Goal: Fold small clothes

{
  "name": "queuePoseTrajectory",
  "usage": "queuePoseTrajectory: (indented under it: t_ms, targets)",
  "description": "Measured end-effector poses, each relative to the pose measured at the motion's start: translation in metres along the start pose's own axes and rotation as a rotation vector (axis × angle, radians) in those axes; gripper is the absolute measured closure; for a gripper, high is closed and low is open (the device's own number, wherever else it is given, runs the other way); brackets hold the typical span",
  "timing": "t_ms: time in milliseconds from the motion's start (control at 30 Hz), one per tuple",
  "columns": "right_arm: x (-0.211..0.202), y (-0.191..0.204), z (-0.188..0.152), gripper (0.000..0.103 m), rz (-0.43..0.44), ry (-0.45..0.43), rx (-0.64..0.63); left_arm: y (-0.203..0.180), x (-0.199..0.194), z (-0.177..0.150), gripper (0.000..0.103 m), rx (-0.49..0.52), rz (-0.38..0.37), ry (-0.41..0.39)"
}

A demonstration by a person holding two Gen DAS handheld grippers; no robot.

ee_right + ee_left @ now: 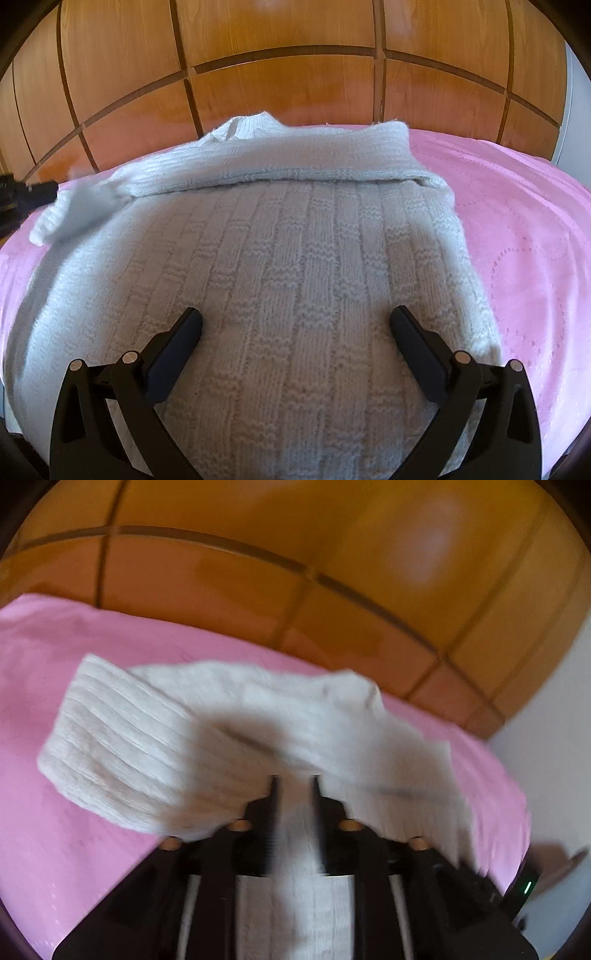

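Soft, limp knit sweater (295, 258) on pink cover (517, 240); best taken at sleeve cuff or hem. Left gripper (294, 781) narrow, knit between its fingers, pinch unclear; right gripper (295, 325) wide, empty.

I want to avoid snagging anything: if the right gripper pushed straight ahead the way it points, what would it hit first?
Most likely the white knitted sweater spread on the pink bedspread. The right gripper, jaws wide open and empty, points down at its patterned body; depth is hard to judge.
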State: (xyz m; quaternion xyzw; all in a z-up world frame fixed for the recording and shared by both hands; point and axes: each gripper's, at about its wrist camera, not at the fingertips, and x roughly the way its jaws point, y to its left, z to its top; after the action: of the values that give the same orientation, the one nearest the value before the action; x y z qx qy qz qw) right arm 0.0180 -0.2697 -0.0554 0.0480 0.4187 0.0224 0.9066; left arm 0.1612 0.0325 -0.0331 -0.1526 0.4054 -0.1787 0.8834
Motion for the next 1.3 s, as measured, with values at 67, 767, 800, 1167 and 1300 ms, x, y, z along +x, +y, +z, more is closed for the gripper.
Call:
queuePoseTrajectory:
  t_ms: [67, 767, 800, 1167, 1300]
  targets:
    - [0.0, 0.0, 0.001, 0.002, -0.001, 0.006, 0.0, -0.004, -0.006, -0.02, 0.055, 0.037, 0.01, -0.003]
    - [0.088, 0.171, 0.091, 0.058, 0.467, 0.292, 0.078, 0.037, -0.008, -0.088, 0.055, 0.059, 0.102, 0.013]
    - [0.089, 0.179, 0.095, 0.08, 0.446, 0.295, 0.039, 0.038, -0.009, -0.088, 0.054, 0.054, 0.096, 0.012]
    - [-0.01, 0.171, 0.198, 0.097, 0.444, -0.065, -0.025, 0.035, -0.007, -0.088, 0.054, 0.054, 0.098, 0.008]
    - [-0.025, 0.123, 0.215, 0.097, 0.372, -0.141, 0.056, 0.032, -0.007, -0.091, 0.054, 0.061, 0.105, 0.007]
